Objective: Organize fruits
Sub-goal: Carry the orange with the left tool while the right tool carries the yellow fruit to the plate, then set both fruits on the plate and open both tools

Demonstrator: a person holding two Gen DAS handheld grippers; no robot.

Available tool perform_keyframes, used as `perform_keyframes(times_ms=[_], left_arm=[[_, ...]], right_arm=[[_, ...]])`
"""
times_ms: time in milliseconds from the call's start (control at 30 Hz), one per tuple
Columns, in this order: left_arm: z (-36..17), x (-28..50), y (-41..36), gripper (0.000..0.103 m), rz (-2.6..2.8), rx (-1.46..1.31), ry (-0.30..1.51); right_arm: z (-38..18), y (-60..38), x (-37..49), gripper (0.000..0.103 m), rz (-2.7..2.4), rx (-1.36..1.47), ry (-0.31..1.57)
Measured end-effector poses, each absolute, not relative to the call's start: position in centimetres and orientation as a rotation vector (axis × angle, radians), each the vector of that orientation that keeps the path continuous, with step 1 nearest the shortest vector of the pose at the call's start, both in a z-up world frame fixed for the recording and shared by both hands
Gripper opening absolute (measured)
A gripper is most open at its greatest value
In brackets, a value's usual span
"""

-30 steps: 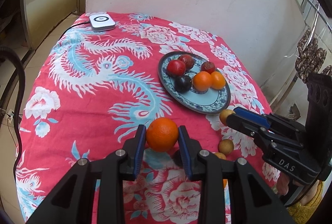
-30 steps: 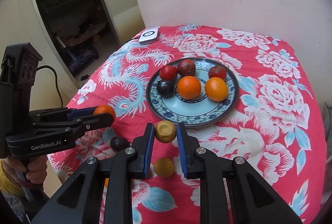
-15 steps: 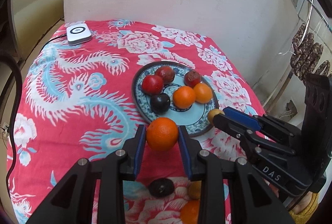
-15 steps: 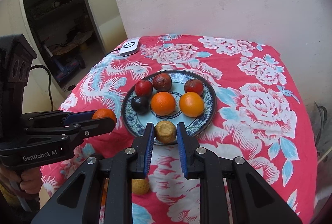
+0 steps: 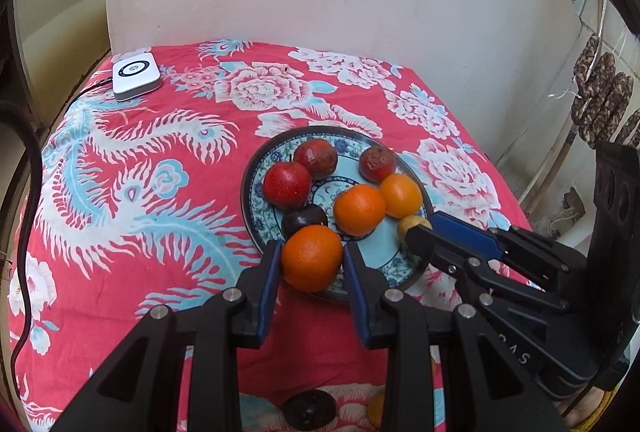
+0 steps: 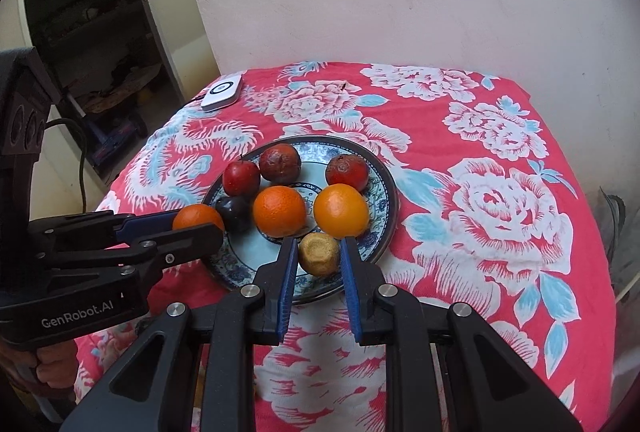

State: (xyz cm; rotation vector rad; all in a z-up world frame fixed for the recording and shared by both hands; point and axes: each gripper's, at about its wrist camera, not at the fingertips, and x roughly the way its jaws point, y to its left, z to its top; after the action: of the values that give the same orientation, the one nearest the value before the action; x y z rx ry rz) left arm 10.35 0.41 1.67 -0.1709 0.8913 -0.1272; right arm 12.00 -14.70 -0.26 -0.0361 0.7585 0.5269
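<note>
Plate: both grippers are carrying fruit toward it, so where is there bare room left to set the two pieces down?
The plate is bare along its near side, in front of the two oranges, and in a small gap at the back between the two dark red fruits. Its left half is crowded: red apple, dark plum and oranges sit close together.

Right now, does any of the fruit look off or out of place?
Yes. Two dark red fruits at the back of the plate look wrinkled and blotchy, one beside the red apple, one at the right. A dark plum and a yellowish fruit lie on the tablecloth, not on the plate.
</note>
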Motion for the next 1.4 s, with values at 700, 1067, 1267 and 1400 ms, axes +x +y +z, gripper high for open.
perform_keyframes(times_ms=[700, 1067, 1267, 1400], left_arm=[[1.3, 10.4, 0.0, 0.033, -0.133, -0.152, 0.868], [2.1, 9.4, 0.5, 0.034, -0.139, -0.171, 0.86], [2.7, 8.4, 0.7, 0.034, -0.147, -0.178, 0.856], [2.8, 7.5, 0.8, 0.035, -0.163, -0.193, 0.87]], right_arm=[[-0.6, -14.5, 12.1, 0.035, 0.513, -0.053, 0.753], [0.1, -15.1, 11.2, 0.036, 0.513, -0.038, 0.739], [0.7, -15.3, 10.0, 0.037, 0.521, -0.037, 0.721], [1.0, -15.5, 9.1, 0.037, 0.522, -0.041, 0.715]])
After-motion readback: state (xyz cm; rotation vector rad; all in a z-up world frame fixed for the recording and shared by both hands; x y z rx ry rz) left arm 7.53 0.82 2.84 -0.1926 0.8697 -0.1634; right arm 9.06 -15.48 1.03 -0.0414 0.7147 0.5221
